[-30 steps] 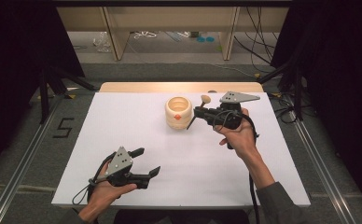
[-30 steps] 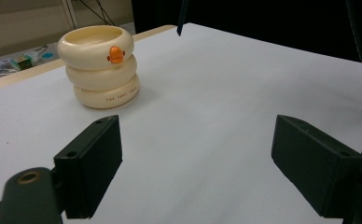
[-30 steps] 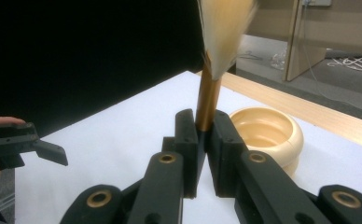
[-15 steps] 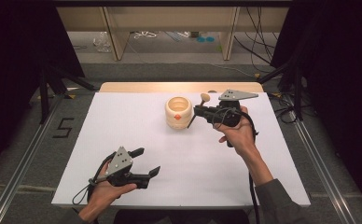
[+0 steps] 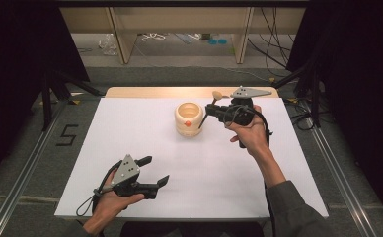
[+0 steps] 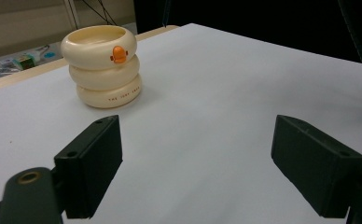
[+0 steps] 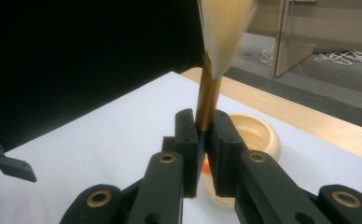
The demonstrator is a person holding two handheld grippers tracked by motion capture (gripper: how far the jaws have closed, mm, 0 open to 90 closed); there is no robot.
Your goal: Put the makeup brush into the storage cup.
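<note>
- The right claw [image 7: 202, 140] is clenched on a brush [image 7: 208, 100]; its jaws press the copper-coloured ferrule from both sides, with the pale bristles [image 7: 223, 28] rising above them, blurred.
- In the high view the right claw [image 5: 210, 109] is held above the bench [image 5: 130, 123] just beside a cream holder [image 5: 188, 118]; the brush's dark handle [image 5: 203, 120] slants down towards the holder's side.
- The right hand [image 5: 248, 133] grips from below, the forearm reaching in from the near right edge, in a grey sleeve [image 5: 293, 212].
- The left claw [image 6: 198, 163] is released, its jaws wide apart over bare white bench.
- The left hand [image 5: 111, 200] rests at the near left edge, well apart from the holder.
- The holder [image 6: 103, 65] is three stacked rings with an orange beak-like mark [image 6: 118, 54]; small lettering on the lowest ring is too small to read.
- A "5" [image 5: 67, 134] is marked on the floor left of the bench.
</note>
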